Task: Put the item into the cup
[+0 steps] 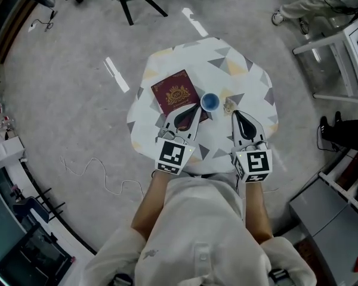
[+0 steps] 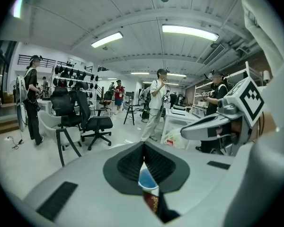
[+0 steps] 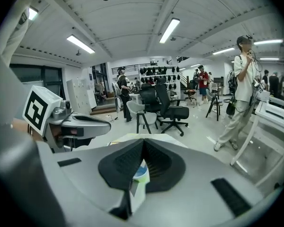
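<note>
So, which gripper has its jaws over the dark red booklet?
The left gripper; its tip overlaps the dark red booklet, while the right gripper is over patterned tabletop.

Blue cup [image 1: 209, 102], maroon gold-crested booklet [image 1: 176, 92], white table [image 1: 198, 55] with grey and yellow triangles.

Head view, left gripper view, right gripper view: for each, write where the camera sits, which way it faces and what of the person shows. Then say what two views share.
Head view: on the person's head, facing steeply down at the table; torso, forearms, left claw and right claw show.
Left gripper view: on the left claw, facing forward along its shut jaws; right claw at right.
Right gripper view: on the right claw, likewise; left claw at left.
Shared: both gripper views catch the blue cup past the jaws.
</note>
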`<state>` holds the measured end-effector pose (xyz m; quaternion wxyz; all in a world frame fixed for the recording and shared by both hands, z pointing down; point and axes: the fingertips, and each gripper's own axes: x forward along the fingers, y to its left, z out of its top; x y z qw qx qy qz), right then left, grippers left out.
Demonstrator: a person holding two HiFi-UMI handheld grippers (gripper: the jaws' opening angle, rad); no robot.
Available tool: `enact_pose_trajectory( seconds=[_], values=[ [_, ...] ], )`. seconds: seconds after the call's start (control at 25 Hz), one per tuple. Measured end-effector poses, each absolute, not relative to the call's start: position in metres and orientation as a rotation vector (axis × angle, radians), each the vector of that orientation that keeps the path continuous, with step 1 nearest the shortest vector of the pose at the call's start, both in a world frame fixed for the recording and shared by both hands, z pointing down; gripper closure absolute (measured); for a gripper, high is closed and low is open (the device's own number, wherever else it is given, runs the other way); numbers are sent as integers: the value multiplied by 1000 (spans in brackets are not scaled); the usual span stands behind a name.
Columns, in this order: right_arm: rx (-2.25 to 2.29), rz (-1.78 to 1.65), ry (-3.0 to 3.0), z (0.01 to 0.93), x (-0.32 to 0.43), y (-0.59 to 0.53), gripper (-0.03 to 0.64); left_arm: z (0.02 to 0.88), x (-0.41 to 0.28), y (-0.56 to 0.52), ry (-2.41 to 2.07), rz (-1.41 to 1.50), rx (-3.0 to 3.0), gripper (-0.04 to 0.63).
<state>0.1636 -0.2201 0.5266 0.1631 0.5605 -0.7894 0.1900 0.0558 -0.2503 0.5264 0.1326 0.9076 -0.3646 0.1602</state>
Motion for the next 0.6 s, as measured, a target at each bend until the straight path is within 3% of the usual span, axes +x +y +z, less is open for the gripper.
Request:
enact_pose_trajectory(
  seconds=[0.6],
  values=[
    [1491, 613, -2225, 574, 150, -226, 612, 576, 53, -251, -1041, 533, 2551, 583]
  ],
)
